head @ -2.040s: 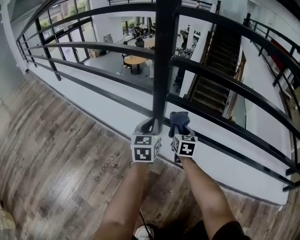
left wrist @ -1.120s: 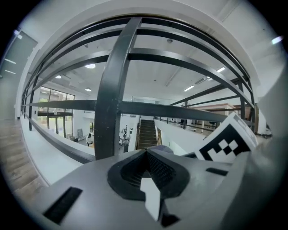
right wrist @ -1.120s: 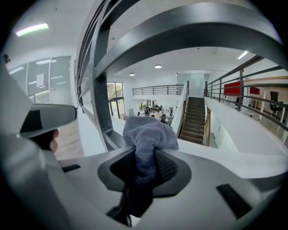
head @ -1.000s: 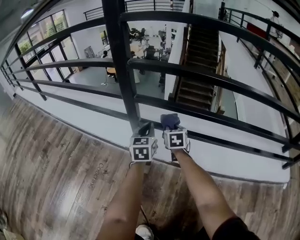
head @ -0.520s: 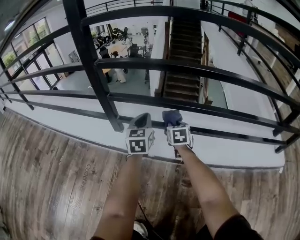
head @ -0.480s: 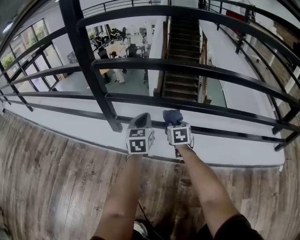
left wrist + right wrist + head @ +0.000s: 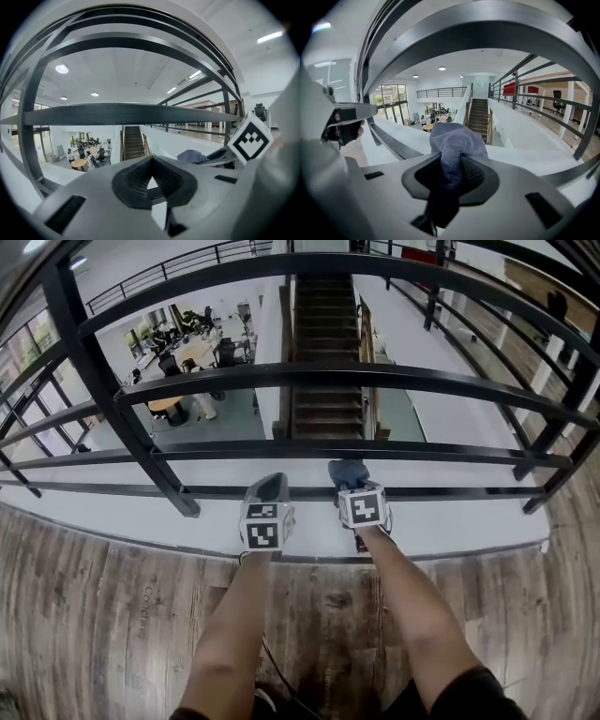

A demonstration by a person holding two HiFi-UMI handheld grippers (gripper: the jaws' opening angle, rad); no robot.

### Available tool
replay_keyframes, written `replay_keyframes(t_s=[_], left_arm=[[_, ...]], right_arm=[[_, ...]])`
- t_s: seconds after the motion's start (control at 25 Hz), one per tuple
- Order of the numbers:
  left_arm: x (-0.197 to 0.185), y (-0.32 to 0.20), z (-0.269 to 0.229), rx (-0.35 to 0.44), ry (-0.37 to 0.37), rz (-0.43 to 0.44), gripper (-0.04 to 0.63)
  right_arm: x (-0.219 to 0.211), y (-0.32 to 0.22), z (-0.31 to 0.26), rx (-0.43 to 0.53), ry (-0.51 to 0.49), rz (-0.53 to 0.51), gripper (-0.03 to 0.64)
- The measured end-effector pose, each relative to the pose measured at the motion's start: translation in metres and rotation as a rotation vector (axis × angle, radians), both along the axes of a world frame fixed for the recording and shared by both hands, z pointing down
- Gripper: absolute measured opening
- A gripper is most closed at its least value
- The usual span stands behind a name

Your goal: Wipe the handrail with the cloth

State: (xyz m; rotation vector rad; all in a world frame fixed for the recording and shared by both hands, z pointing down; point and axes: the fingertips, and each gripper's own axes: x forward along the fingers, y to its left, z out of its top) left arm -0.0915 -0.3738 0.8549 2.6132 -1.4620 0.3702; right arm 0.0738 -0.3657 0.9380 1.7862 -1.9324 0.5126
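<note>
A black metal handrail [image 7: 450, 383] of several horizontal bars crosses the head view, with a slanted post [image 7: 112, 399] at the left. My right gripper [image 7: 351, 486] is shut on a bunched grey-blue cloth [image 7: 348, 471], which sits at the lower bars. Whether the cloth touches a bar I cannot tell. In the right gripper view the cloth [image 7: 452, 140] bulges out from between the jaws of the right gripper [image 7: 452, 174], under a broad bar [image 7: 487, 28]. My left gripper [image 7: 268, 488] is beside it, shut and empty. The left gripper [image 7: 150, 177] points under a bar [image 7: 117, 114].
A wood-plank floor [image 7: 94, 596] lies under me. It ends at a white ledge [image 7: 450, 526] beneath the railing. Beyond the bars is an open drop to a lower hall with a staircase [image 7: 323, 352] and tables [image 7: 169, 407].
The view has slid to the right along the railing, so the post now stands far to the left. Both grippers have stayed side by side at the lower bars, with the cloth still held.
</note>
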Motion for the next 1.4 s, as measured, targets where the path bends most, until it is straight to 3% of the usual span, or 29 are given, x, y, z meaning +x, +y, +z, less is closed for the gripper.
replay_keyframes(t_s=[0.36,0.56,1.04,1.4], left_arm=[[0.103,0.022,0.011,-0.084,0.108,0.032,-0.002],[0.174,0.041,0.013,-0.085,0.109,0.096,-0.002],[0.398,0.109,0.016,-0.096,0.084,0.288,-0.002],[0.512,0.146,0.029,-0.119,0.081,0.352,-0.002]], right_arm=[[0.119,0.033,0.002,-0.006,0.011,0.067,0.095],[0.196,0.051,-0.002,0.016,0.020,0.123,0.095],[0.407,0.124,0.001,0.039,0.023,0.256,0.095],[0.540,0.169,0.004,0.029,0.042,0.335,0.095]])
